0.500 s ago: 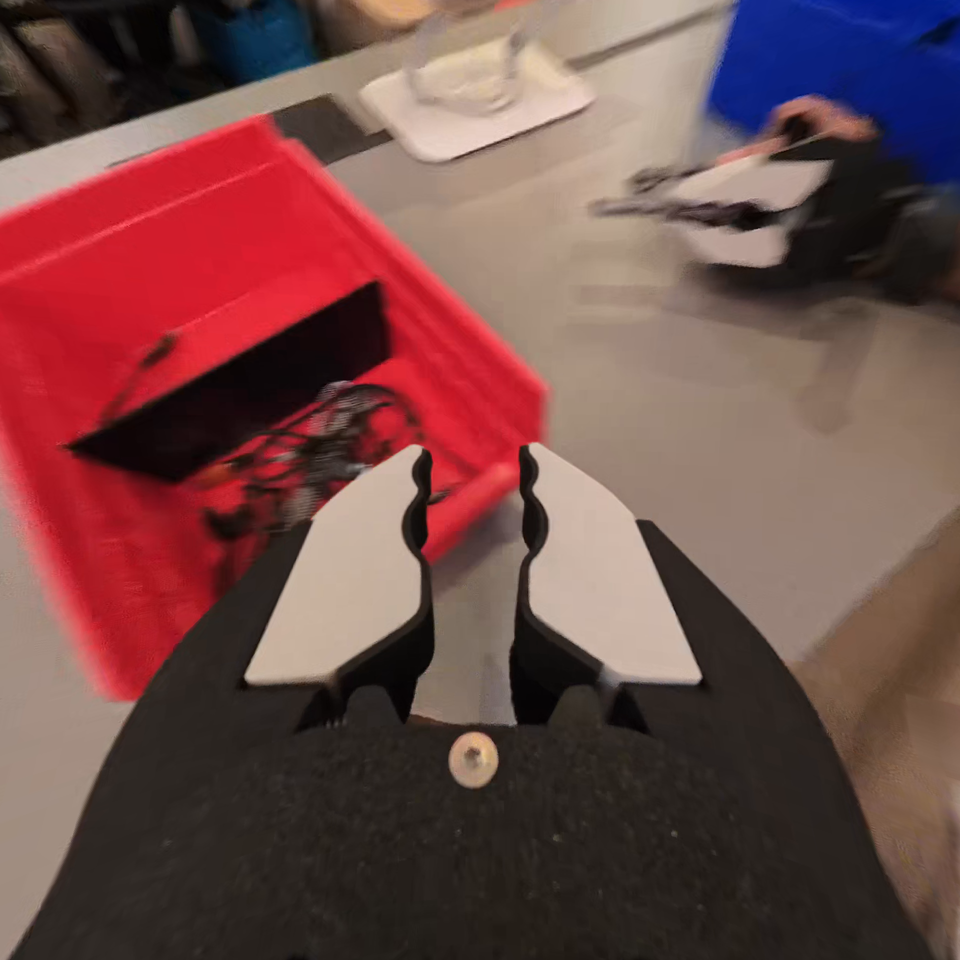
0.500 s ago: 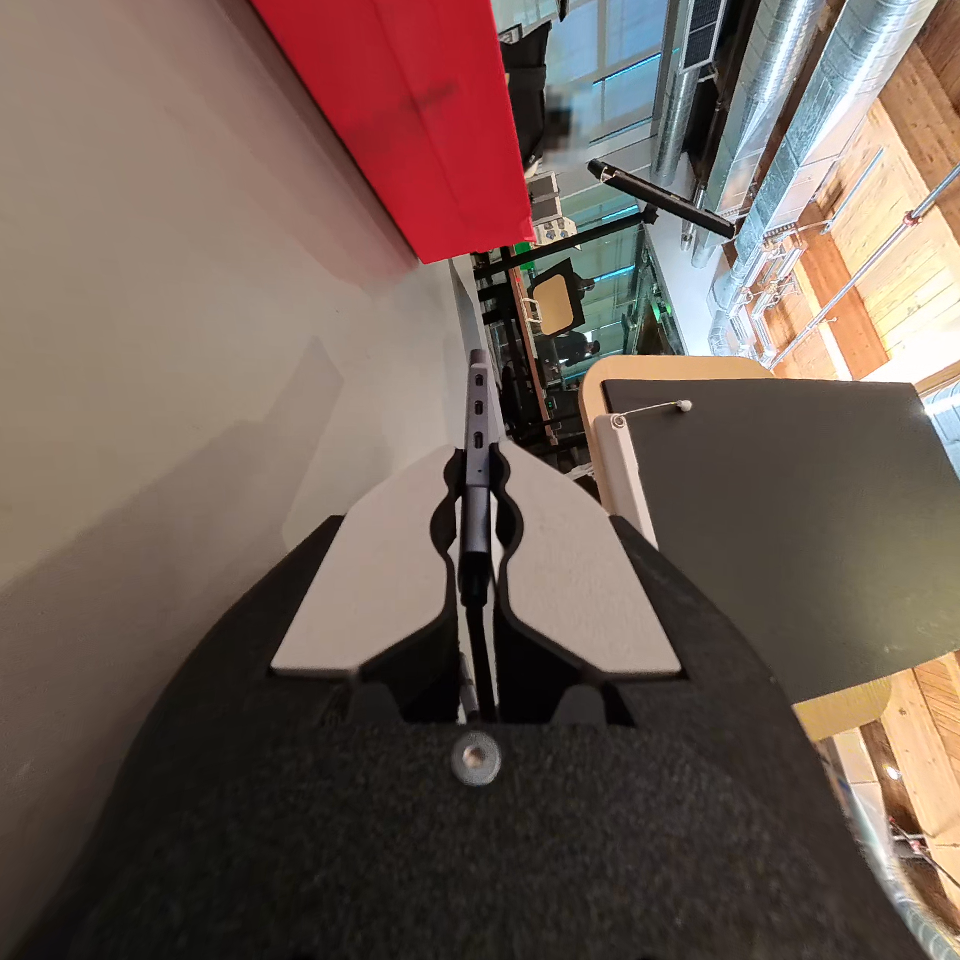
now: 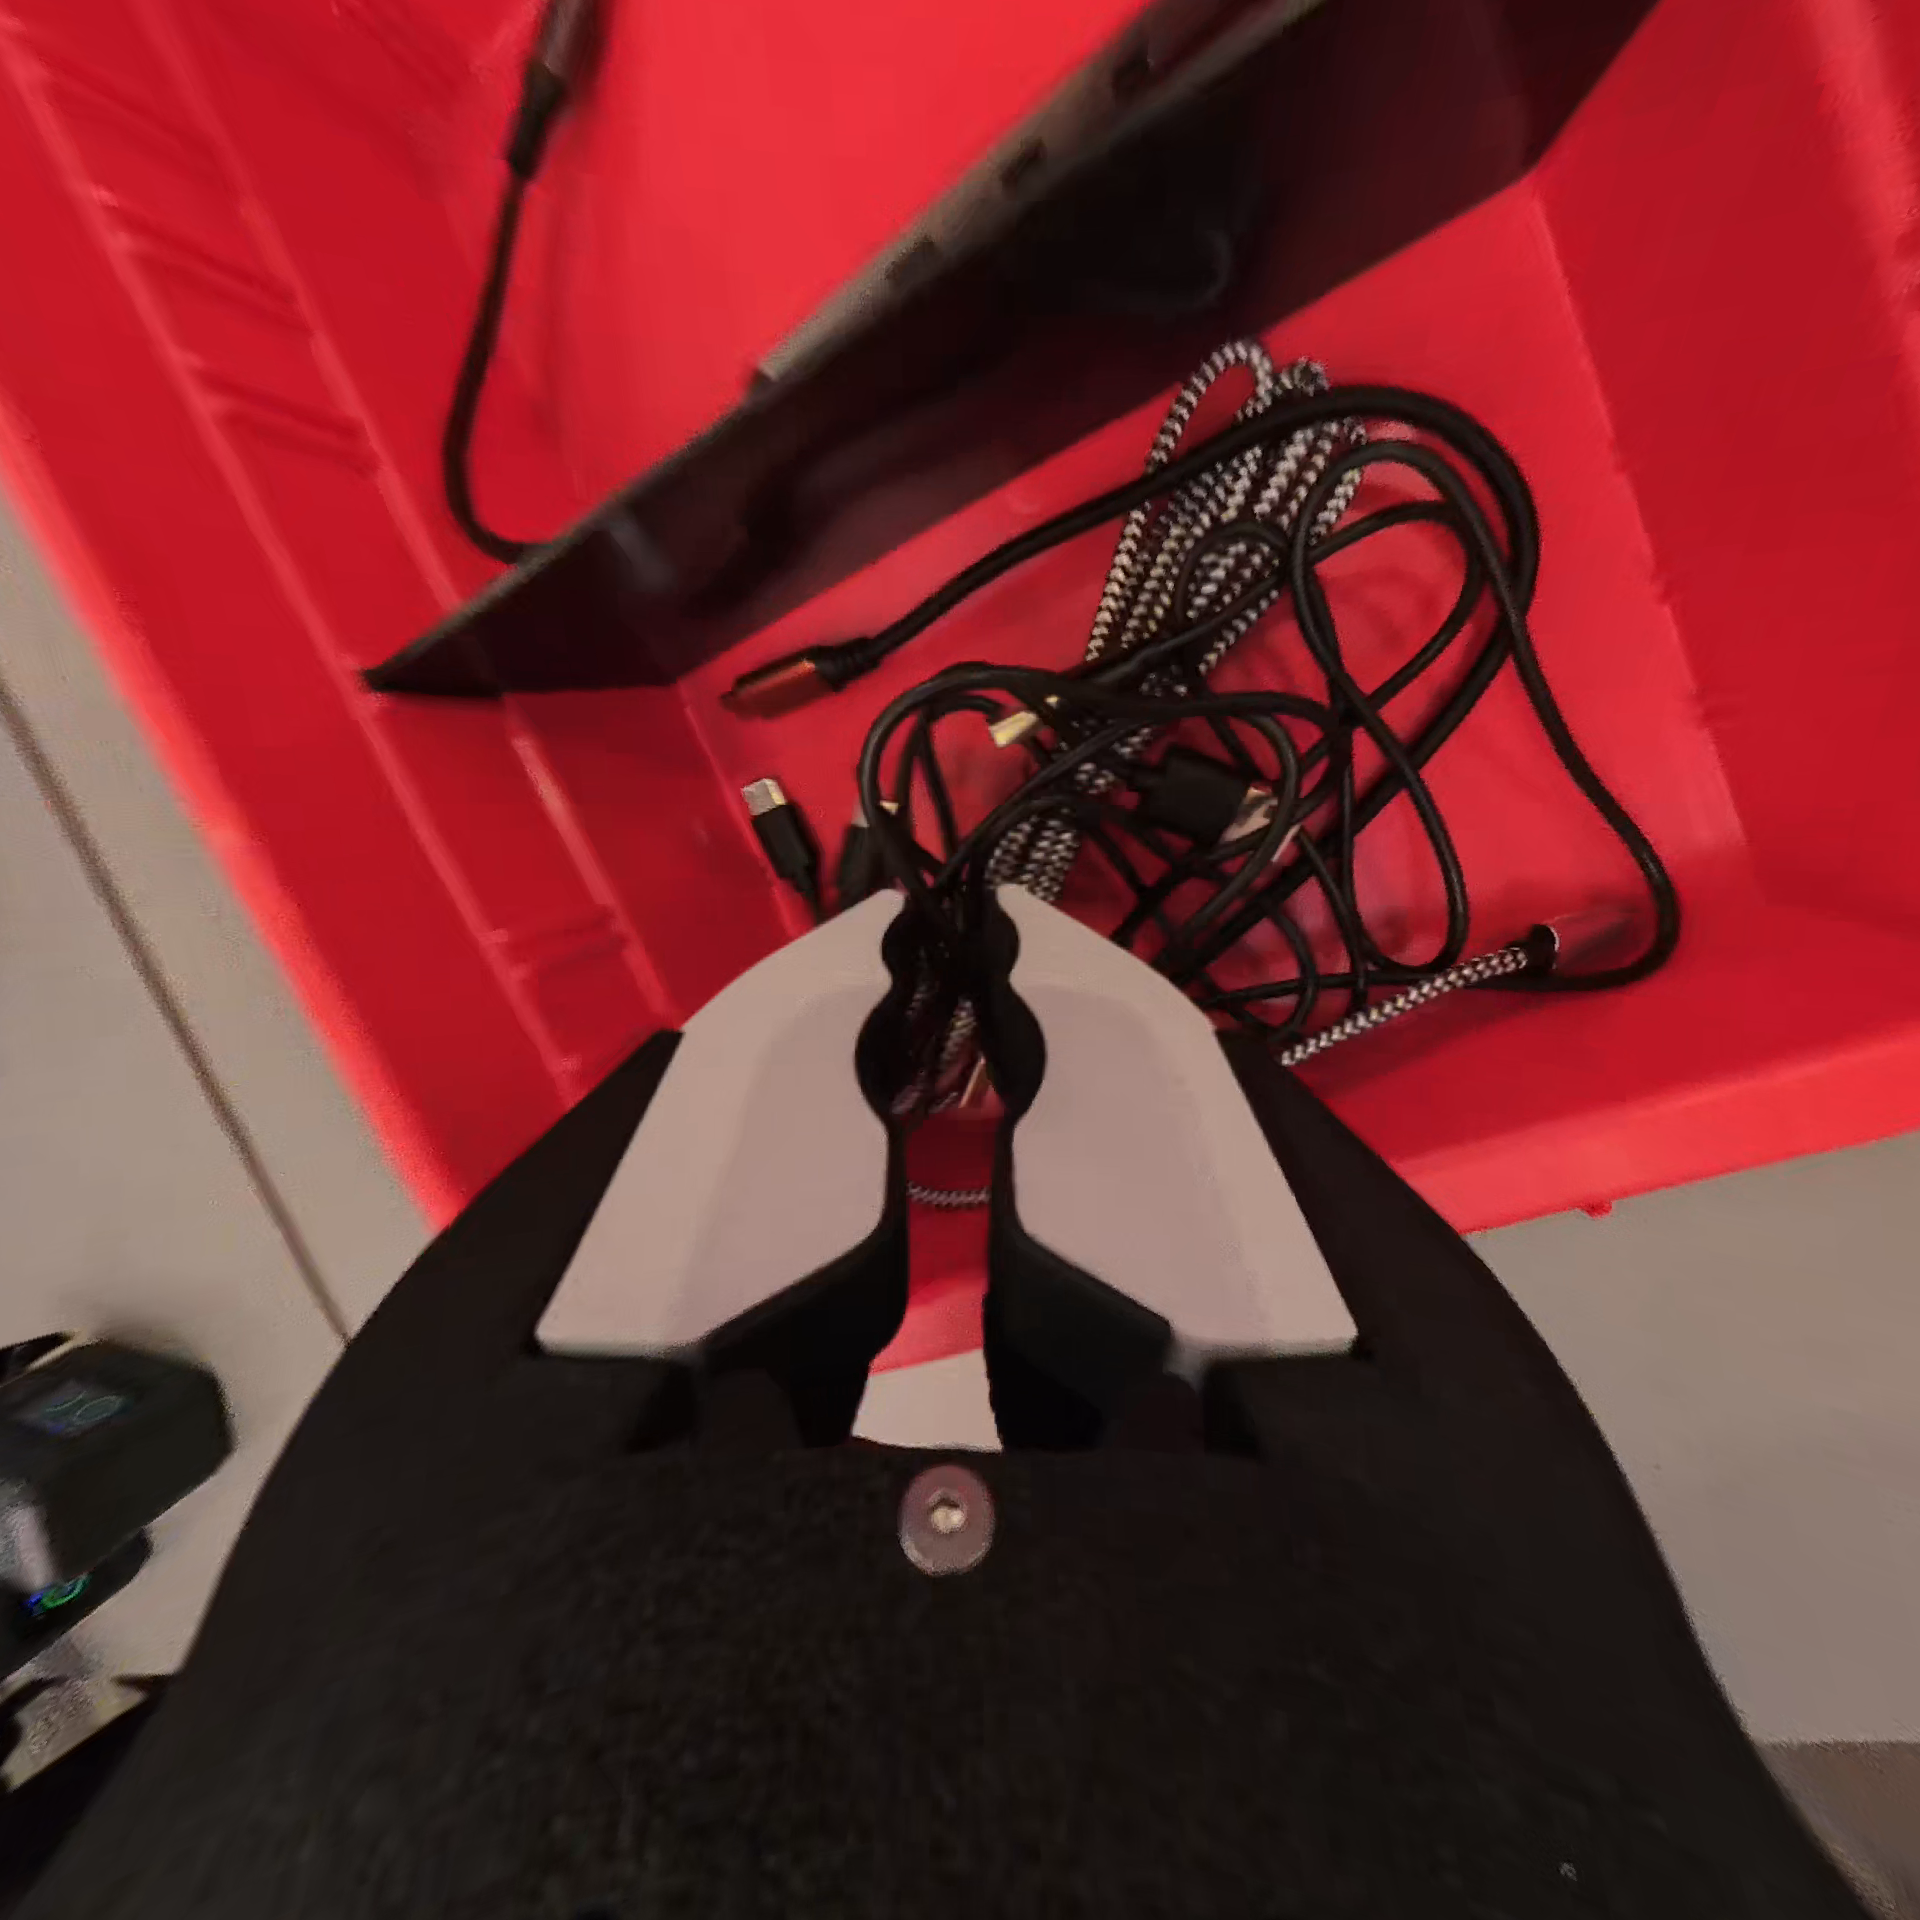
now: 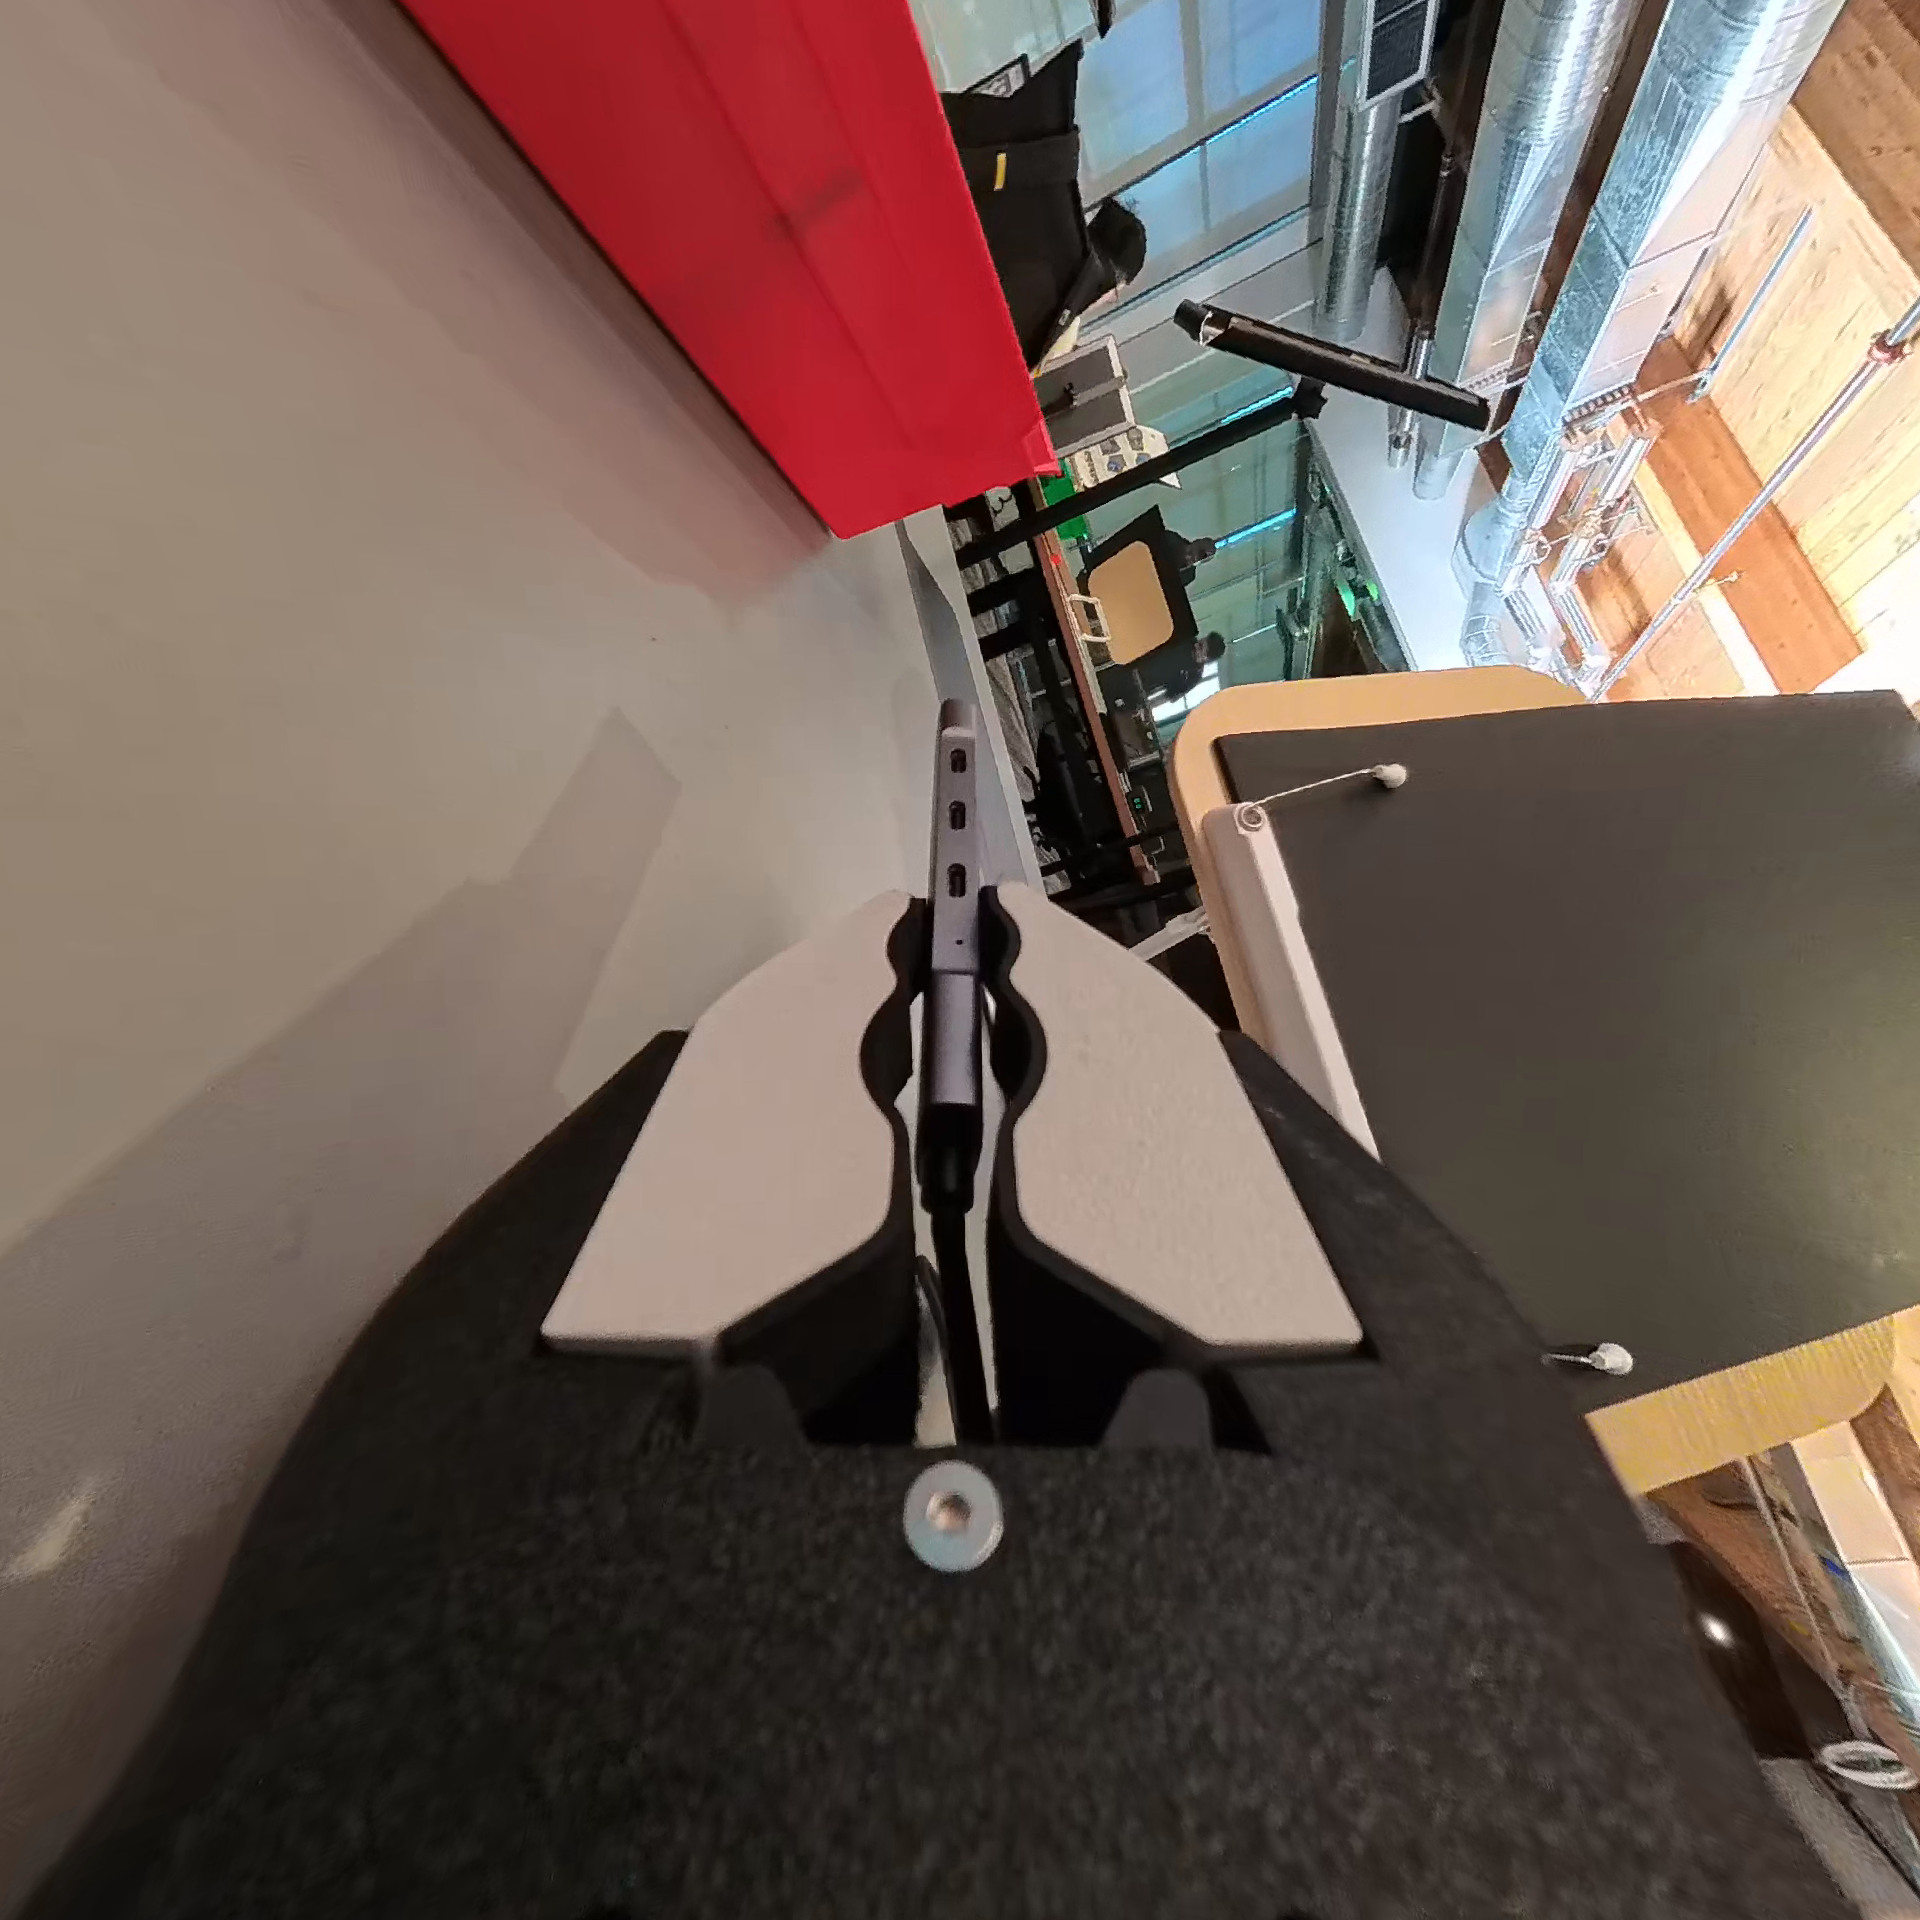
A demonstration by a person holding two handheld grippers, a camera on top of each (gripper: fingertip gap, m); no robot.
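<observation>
Two grippers, each clamped on something. Left gripper (image 3: pixel 951 935) reaching over the near rim into a red bin (image 3: pixel 312 582), jaws narrowed around a bunch of cables (image 3: pixel 1247 748) — several strands pinched together in the scalloped notches, likely because the tangle offers no single free loop. Just ahead of the jaws: glossy black rubbery cords mixed with black-and-white braided ones, metal plug ends poking out to the left of the tips. Farther ahead, leaning against the bin wall: a flat dark slab (image 3: pixel 1039 343), matte, straight-edged, with a thin black lead (image 3: pixel 473 384) running up beside it. Smooth hard plastic walls, ribbed on the left.

Right gripper (image 4: pixel 951 914) closed on a slim grey hub (image 4: pixel 956 831), gripped by its flat faces so the narrow edge with three small ports juts forward past the tips; brushed-metal look, black cord (image 4: pixel 961 1299) trailing back between the jaws. Left of the jaws, pale grey tabletop (image 4: pixel 312 623); same bin's outer wall ahead and left.
</observation>
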